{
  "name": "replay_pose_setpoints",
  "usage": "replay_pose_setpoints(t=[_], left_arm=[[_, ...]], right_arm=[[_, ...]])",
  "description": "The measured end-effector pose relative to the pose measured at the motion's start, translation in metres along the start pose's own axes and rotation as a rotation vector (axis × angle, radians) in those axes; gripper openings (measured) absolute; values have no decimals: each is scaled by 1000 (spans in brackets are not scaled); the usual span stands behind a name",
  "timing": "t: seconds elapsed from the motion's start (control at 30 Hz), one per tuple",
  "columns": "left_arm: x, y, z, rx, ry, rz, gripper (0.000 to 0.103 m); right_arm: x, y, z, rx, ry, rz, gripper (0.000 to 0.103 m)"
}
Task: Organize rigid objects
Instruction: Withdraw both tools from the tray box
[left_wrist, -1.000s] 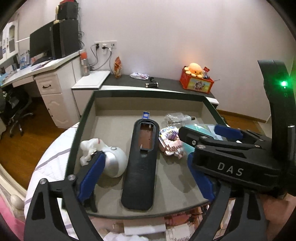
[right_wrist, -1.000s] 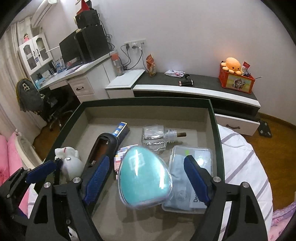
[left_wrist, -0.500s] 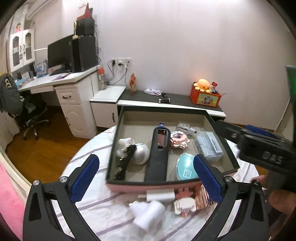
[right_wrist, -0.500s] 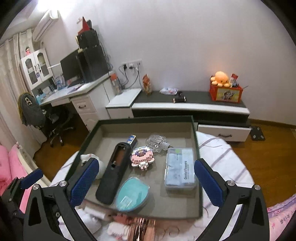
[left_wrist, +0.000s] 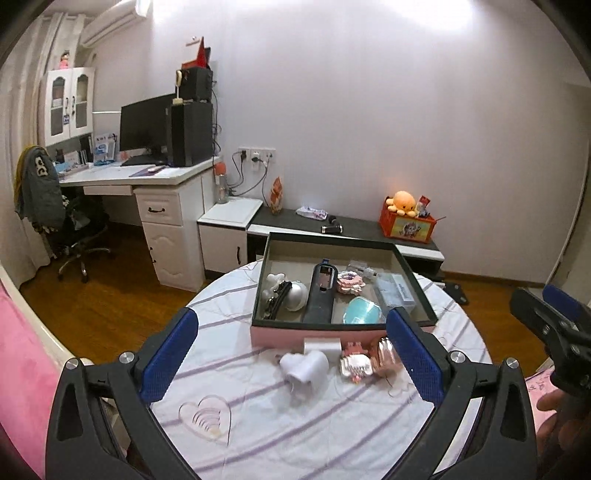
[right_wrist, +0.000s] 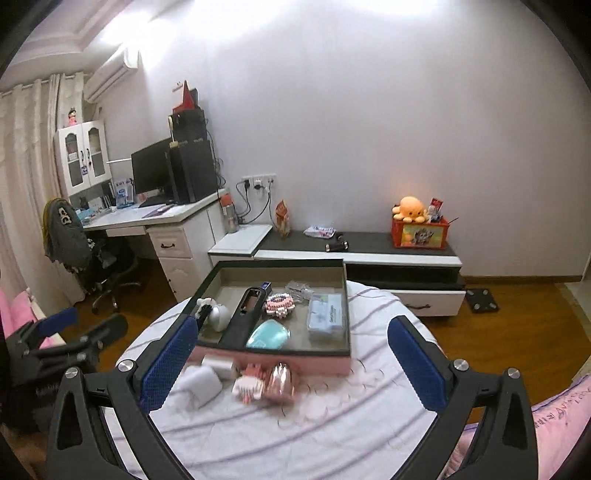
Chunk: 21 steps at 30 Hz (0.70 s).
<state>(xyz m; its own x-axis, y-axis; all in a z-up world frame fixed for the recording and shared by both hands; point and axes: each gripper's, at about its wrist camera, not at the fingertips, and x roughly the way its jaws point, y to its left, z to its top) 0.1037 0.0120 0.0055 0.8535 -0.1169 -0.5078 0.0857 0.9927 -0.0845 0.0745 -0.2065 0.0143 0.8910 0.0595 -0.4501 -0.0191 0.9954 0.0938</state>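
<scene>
Both grippers, left (left_wrist: 291, 354) and right (right_wrist: 291, 365), are hanging with fingers wide and empty above the surface (left_wrist: 332, 435), where a white plug (left_wrist: 304, 367), looking light, hard and graspable across its flat sides, is lying before the box (left_wrist: 332, 334).

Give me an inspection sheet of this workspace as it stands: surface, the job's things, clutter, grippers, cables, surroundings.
Surface: round table under a white cloth with purple stripes.
Job's things: open tray holds a teal case, a long black housing, a clear plastic box, a pink brick model, a glass bottle and a white and silver figure.
Clutter: white plugs, a second pink brick piece and a rose-gold clip lie on the cloth in front of the tray.
Grippers: left gripper open, empty; right gripper open, empty.
Cables: leads hang from the wall sockets.
Surroundings: desk with monitor, office chair, low cabinet with orange octopus plush.
</scene>
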Motion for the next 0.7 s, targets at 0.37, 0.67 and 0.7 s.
replay_pose_setpoints(t=[0.37,0.67,0.7], left_arm=[[-61,-6,-25,32,-46,38,103],[-82,-8,-36,27,-62,36,103],[-83,-8,-36,27,-63,36,103]], right_arm=[[-64,7,-33,2,-48,-13,103],[-75,7,-43,13,-40,-23,103],[-75,7,-43,12,-42,-25,103]])
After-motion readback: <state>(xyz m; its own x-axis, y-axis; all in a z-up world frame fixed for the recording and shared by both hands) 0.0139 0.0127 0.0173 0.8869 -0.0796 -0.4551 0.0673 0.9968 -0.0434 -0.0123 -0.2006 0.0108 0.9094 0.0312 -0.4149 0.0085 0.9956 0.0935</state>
